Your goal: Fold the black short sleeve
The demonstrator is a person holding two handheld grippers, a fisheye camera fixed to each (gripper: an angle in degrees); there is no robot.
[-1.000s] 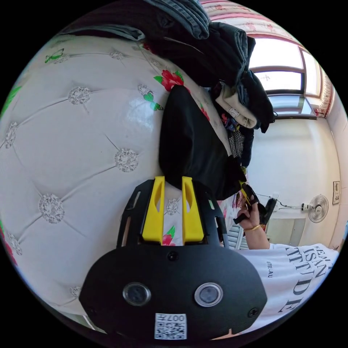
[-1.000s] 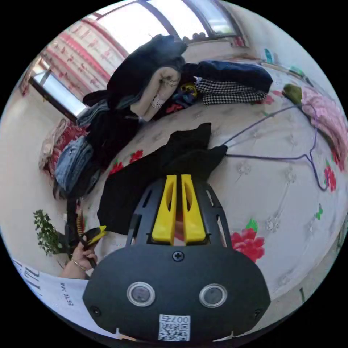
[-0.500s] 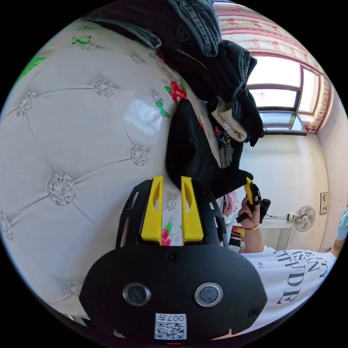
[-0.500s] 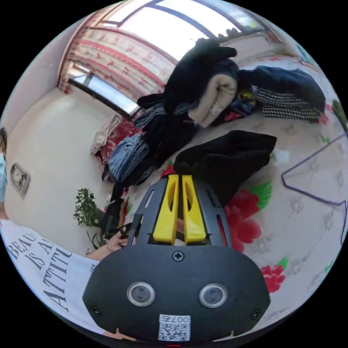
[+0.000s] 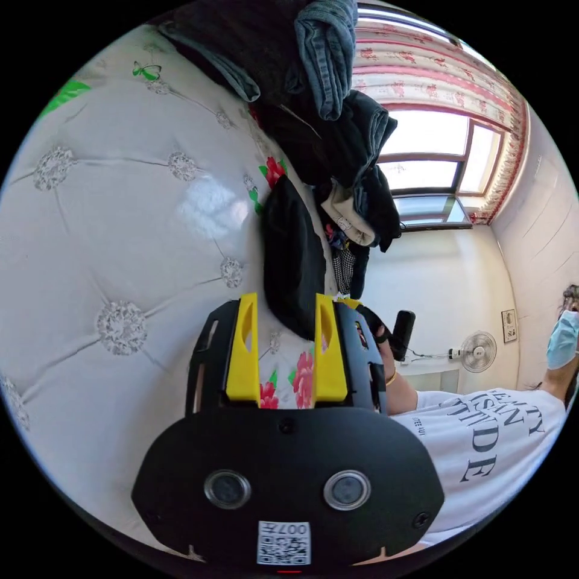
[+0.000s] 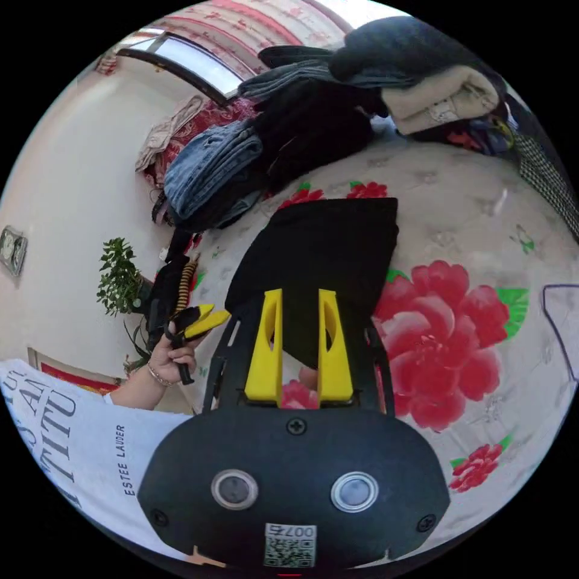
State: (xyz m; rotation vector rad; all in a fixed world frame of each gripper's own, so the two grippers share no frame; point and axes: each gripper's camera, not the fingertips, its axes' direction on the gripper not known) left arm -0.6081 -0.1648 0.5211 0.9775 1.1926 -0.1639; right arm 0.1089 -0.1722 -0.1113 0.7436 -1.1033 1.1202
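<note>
Clothes pile [image 6: 338, 90] cut off by picture edge.

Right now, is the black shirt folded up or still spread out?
Folded. The black short sleeve lies on the flowered bed cover as one compact block with straight edges, no sleeves sticking out.

Heaped clothes pile [image 6: 313, 114] close behind folded shirt [image 6: 319, 253]; bare bedspread [image 6: 482, 253] alongside.
</note>
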